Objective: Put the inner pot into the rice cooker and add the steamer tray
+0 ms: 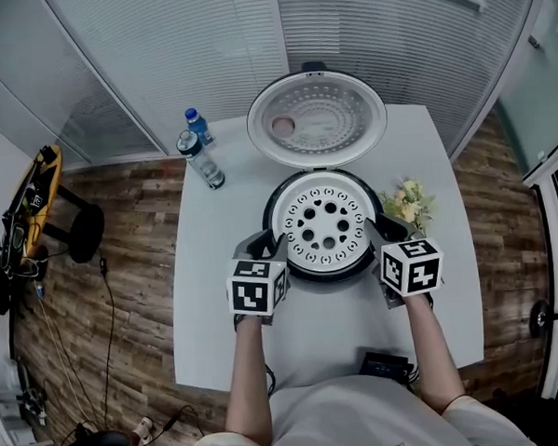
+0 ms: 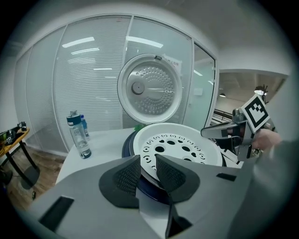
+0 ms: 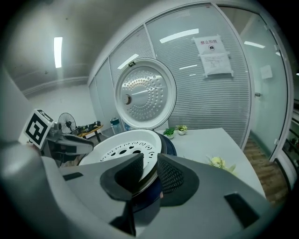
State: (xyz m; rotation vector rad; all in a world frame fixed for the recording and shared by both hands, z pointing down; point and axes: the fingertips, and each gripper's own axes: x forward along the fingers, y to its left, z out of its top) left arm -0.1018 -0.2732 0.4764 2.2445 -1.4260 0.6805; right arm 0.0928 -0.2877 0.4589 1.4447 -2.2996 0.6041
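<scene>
1. Table (image 1: 217, 295): white, fills the middle of the head view. Everything I work on stands on it.

2. Rice cooker (image 1: 277, 248): centre of frame, dark body. Its lid (image 1: 316, 118) is swung fully open and stands up behind it, at upper centre.

3. Steamer tray (image 1: 324, 226): white, round and perforated, lying level in the cooker's mouth at centre frame. I judge it to be light, stiff moulded plastic, smooth and rather slippery, and not fragile. Its thin outer rim is the only good place to grip it, at two opposite points so it stays level. The inner pot I cannot see; it would be hidden under the tray.

4. Left gripper (image 1: 264, 243): at the tray's left edge, forearm coming up from the bottom of the frame, tool pitched forward and down. In the left gripper view its jaws stand narrowly apart, astride the rim. The rim passes between the pads (image 2: 129, 176), and I see no squeeze on it.

5. Right gripper (image 1: 387, 228): a mirror pose at the tray's right edge. In the right gripper view the gap is again narrow and the rim runs through it, with the pads (image 3: 172, 176) loose around it rather than clamped.

6. Two water bottles (image 1: 201, 159): upper left of the table, well apart from the cooker.

7. Small flower sprig (image 1: 407, 201): just right of the cooker.
</scene>
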